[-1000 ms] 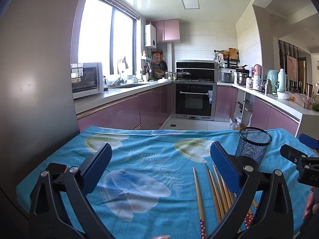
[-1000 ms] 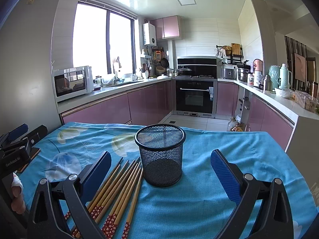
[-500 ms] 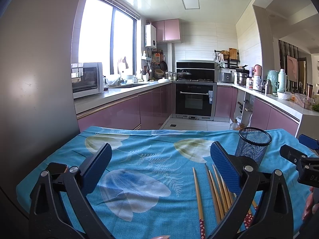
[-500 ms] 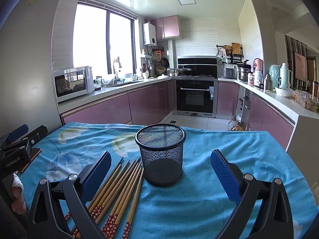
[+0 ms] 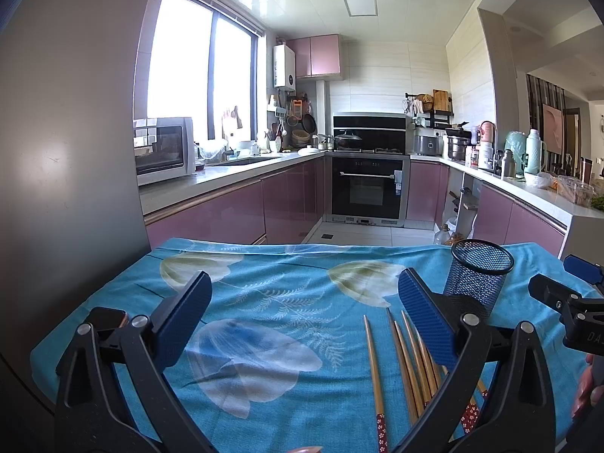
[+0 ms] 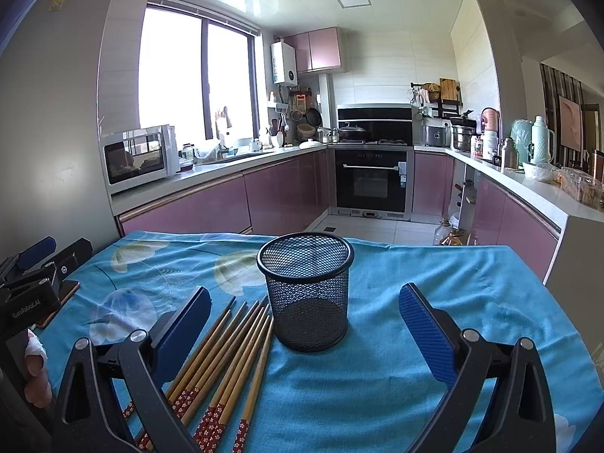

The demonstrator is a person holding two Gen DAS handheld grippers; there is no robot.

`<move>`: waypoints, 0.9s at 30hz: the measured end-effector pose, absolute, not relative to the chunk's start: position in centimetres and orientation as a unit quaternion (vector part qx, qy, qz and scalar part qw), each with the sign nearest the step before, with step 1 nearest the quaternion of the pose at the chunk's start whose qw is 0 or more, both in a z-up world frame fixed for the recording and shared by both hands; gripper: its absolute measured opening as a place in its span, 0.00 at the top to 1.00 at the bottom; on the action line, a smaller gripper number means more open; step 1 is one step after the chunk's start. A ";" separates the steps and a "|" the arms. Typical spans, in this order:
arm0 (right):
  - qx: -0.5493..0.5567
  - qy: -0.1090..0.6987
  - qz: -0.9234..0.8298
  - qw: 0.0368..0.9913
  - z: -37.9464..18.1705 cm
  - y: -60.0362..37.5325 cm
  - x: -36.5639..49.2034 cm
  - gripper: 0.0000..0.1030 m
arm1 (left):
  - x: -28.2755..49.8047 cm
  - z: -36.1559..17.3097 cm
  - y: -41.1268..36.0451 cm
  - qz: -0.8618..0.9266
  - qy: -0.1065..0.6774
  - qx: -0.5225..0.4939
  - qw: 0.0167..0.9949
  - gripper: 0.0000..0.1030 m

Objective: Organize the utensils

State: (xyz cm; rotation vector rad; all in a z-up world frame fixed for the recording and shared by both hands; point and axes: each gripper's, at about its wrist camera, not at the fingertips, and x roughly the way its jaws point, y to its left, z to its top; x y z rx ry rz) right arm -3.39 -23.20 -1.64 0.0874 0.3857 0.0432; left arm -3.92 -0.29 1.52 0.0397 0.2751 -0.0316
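Observation:
Several bamboo chopsticks [image 6: 226, 351] with red flowered ends lie side by side on the blue tablecloth [image 6: 377, 377], just left of an upright empty black mesh cup [image 6: 307, 294]. My right gripper [image 6: 304, 332] is open and empty, held low with the cup between its fingers' line of sight. My left gripper [image 5: 302, 313] is open and empty over the cloth; the chopsticks [image 5: 404, 358] lie under its right finger, and the mesh cup [image 5: 477, 275] stands beyond. The right gripper's tip [image 5: 562, 298] shows at the right edge of the left wrist view.
The table's far edge [image 6: 339, 239] drops to a kitchen floor with pink cabinets and an oven beyond. A grey wall [image 5: 68, 151] stands close on the left. The left gripper's body [image 6: 34, 283] shows at the left edge of the right wrist view.

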 end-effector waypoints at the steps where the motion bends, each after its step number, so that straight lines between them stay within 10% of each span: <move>1: 0.044 0.192 0.022 0.980 -1.6 -23.3 -3.4 0.06 | -4.0 1.5 -0.3 -0.016 0.138 0.020 0.990 0.05; 27: 0.037 0.236 0.045 0.970 -3.0 -22.9 -2.0 0.06 | -2.3 0.4 -0.9 -0.034 0.181 0.021 0.983 0.05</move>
